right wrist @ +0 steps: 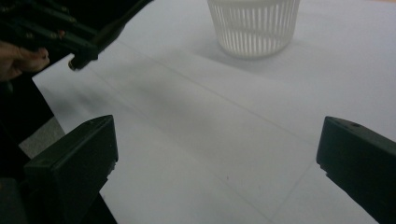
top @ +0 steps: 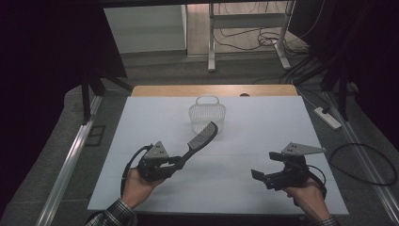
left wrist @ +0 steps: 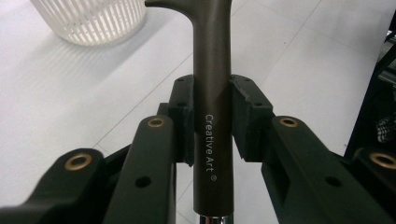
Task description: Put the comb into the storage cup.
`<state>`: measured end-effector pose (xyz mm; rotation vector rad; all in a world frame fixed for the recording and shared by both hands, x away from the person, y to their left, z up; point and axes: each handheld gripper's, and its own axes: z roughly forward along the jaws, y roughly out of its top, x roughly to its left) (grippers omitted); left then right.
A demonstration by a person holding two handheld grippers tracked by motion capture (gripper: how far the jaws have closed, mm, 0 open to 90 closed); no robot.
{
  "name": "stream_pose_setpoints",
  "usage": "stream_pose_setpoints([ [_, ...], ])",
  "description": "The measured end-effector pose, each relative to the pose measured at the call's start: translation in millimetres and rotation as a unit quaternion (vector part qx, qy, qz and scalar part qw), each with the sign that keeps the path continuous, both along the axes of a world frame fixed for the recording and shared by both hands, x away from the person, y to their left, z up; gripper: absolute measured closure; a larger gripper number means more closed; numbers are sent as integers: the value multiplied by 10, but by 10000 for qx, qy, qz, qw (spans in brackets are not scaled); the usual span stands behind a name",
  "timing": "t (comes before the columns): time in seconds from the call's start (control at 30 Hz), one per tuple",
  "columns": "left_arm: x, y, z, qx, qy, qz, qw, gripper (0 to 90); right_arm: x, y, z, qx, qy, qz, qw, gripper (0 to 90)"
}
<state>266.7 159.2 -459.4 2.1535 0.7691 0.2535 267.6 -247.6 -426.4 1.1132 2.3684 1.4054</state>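
Observation:
A dark long-handled comb (top: 202, 136) is held up off the white table top (top: 263, 127), its toothed end pointing toward a white slotted basket (top: 207, 114). My left gripper (top: 179, 162) is shut on its handle. In the left gripper view the pads clamp the brown handle (left wrist: 212, 93), printed "Creative Art", on both sides, and the basket (left wrist: 93, 18) stands at upper left. My right gripper (top: 264, 165) hovers at the front right, open. In the right gripper view its jaws (right wrist: 217, 154) stand wide apart with bare table between them; the basket (right wrist: 254, 25) is ahead and the comb handle (right wrist: 109, 32) at upper left.
The basket has a loop handle and stands near the table's far middle. A wooden edge (top: 211, 90) borders the far side. Metal rails (top: 70, 160) run along the left and right, and a power strip (top: 328, 117) and cables lie on the floor at right.

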Motion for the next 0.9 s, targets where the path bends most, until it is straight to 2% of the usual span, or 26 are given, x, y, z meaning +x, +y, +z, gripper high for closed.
stream_pose_setpoints([
  [0.2,-17,-22,13,-20,-107,-20,9999,716,80,97,34,37,-133,72,9999,0],
  [0.33,-28,-41,16,-23,-156,-44,9999,716,143,179,68,128,-2,157,9998,0],
  [0.4,-44,-66,18,43,-233,-64,9997,716,200,256,82,195,86,207,9996,0],
  [0.5,-55,-81,22,65,-269,-85,9996,716,233,302,85,232,125,237,9994,0],
  [0.53,-64,-93,26,76,-309,-99,9994,716,275,355,89,313,202,267,9989,0],
  [0.7,-81,-115,28,63,-340,-104,9993,716,347,440,88,485,306,334,9978,0],
  [0.9,-111,-161,31,156,-452,-180,9987,716,466,570,110,535,480,361,9968,0],
])
